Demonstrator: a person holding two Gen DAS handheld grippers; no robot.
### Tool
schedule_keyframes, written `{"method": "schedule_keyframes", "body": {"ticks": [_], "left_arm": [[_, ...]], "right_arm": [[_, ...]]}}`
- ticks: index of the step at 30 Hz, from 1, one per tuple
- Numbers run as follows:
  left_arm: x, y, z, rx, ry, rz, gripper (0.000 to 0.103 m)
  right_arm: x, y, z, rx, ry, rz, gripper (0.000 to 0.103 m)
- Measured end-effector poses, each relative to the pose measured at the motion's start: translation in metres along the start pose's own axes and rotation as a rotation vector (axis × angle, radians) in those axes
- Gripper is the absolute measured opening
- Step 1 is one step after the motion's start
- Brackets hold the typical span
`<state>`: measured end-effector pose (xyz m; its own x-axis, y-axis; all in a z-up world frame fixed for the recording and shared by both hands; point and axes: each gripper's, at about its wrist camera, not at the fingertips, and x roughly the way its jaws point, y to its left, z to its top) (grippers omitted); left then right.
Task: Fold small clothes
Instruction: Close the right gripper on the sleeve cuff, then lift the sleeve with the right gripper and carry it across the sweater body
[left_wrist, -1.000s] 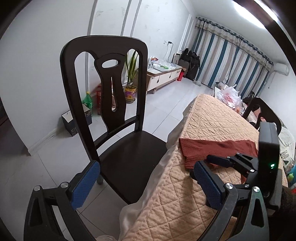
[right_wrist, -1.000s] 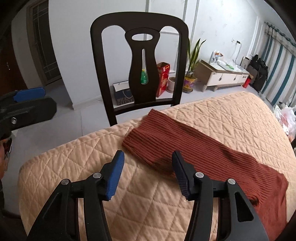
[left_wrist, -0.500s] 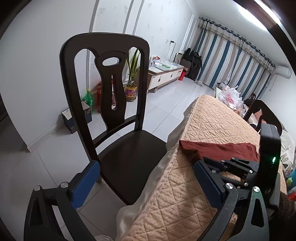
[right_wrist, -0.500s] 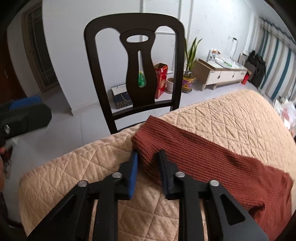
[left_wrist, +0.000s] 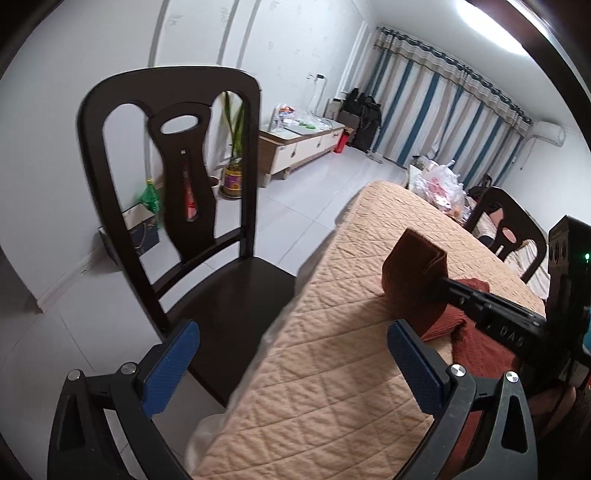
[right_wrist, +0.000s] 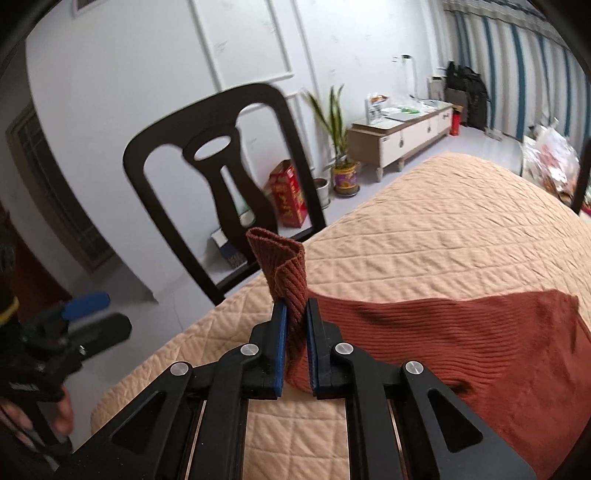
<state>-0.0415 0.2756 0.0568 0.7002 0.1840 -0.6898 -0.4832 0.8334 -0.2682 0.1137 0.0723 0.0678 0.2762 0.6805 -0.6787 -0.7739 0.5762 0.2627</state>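
Observation:
A rust-red ribbed knit garment (right_wrist: 443, 332) lies on the peach quilted table cover (right_wrist: 424, 229). My right gripper (right_wrist: 296, 314) is shut on the garment's near left corner and holds it lifted, the pinched fold standing up above the pads. In the left wrist view the lifted fold (left_wrist: 413, 273) stands above the table with the right gripper's fingers (left_wrist: 491, 314) clamped on it. My left gripper (left_wrist: 291, 365) is open and empty, held off the table's left edge over the chair. It also shows in the right wrist view (right_wrist: 74, 321) at far left.
A dark wooden chair (left_wrist: 177, 206) stands against the table's left side. A second dark chair (left_wrist: 506, 225) stands at the far right. A plastic bag (left_wrist: 439, 188) lies at the table's far end. A low cabinet (right_wrist: 402, 136), a potted plant (right_wrist: 343, 162) and a red box (right_wrist: 290, 197) stand along the wall.
My right gripper closed on the garment's corner and lifted it off the table, pulling it back. My left gripper stayed open beside the chair.

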Motion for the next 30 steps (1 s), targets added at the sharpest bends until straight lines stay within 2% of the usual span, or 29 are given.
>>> {"method": "schedule_keyframes", "body": {"ticks": [10, 14, 23, 30], "left_arm": [[0.014, -0.040, 0.007, 0.064, 0.021, -0.067, 0.103], [0.026, -0.061, 0.008, 0.088, 0.057, -0.101, 0.103], [0.050, -0.109, 0.011, 0.163, 0.081, -0.126, 0.103], [0.070, -0.142, 0.011, 0.214, 0.103, -0.143, 0.103]], "right_arm": [[-0.044, -0.035, 0.004, 0.093, -0.109, -0.068, 0.010], [-0.058, -0.058, -0.003, 0.150, -0.140, -0.120, 0.010], [-0.093, -0.100, -0.024, 0.286, -0.234, -0.218, 0.009], [-0.109, -0.129, -0.041, 0.389, -0.254, -0.276, 0.009]]}}
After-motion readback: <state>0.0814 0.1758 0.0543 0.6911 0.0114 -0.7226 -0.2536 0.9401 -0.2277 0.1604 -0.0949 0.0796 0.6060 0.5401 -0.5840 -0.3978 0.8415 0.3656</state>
